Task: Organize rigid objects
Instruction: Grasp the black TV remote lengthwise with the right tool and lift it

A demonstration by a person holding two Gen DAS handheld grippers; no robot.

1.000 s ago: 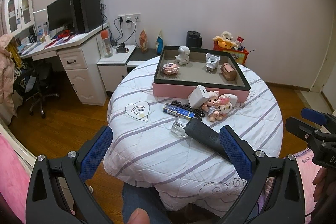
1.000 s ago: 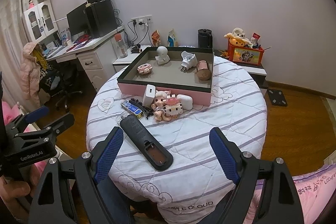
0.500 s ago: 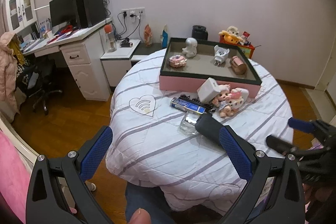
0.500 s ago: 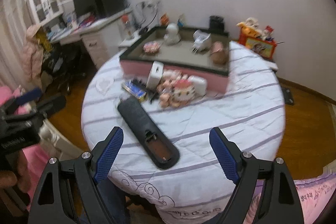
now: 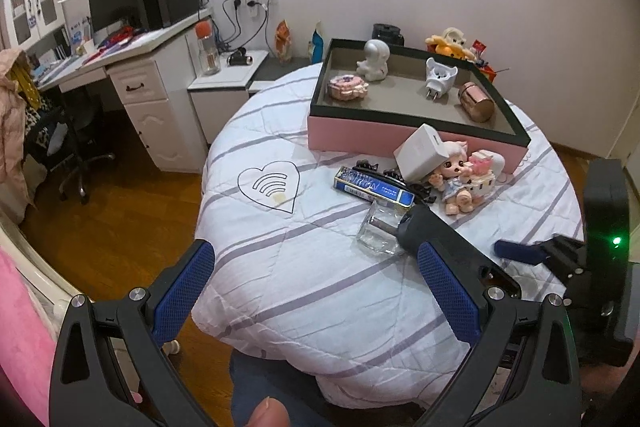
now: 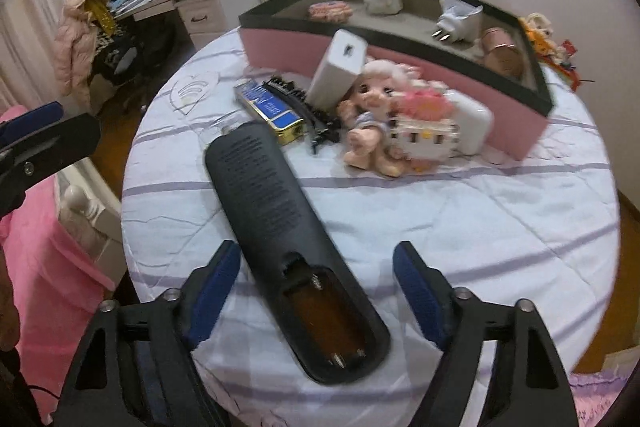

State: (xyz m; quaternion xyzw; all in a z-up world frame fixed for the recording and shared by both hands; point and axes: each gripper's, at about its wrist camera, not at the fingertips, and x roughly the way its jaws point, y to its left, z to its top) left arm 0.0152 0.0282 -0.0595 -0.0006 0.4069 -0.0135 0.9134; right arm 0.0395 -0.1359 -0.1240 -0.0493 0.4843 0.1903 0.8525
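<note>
A black remote [image 6: 280, 223] lies face down on the round table with its battery bay open; it also shows in the left wrist view [image 5: 444, 243]. My right gripper [image 6: 316, 291] is open, its fingers on either side of the remote's near end. My left gripper [image 5: 316, 291] is open and empty above the table's near left edge. Behind the remote lie a clear glass piece [image 5: 378, 231], a blue tin [image 6: 272, 109], a black hair clip [image 6: 316, 117], a white charger [image 6: 338, 69], a doll [image 6: 372, 111], a pink block figure [image 6: 424, 125]. The pink tray [image 5: 400, 135] holds several small items.
A white desk [image 5: 136, 67] with a monitor and a low cabinet stand at the left, with an office chair [image 5: 60, 143] in front. A pink bed [image 6: 48, 259] edges the near left. Toys [image 5: 452, 41] stand behind the tray by the wall.
My right gripper has moved forward and down until its fingers sit on both sides of the remote's near end. My left gripper has moved closer to the table and slightly left.
</note>
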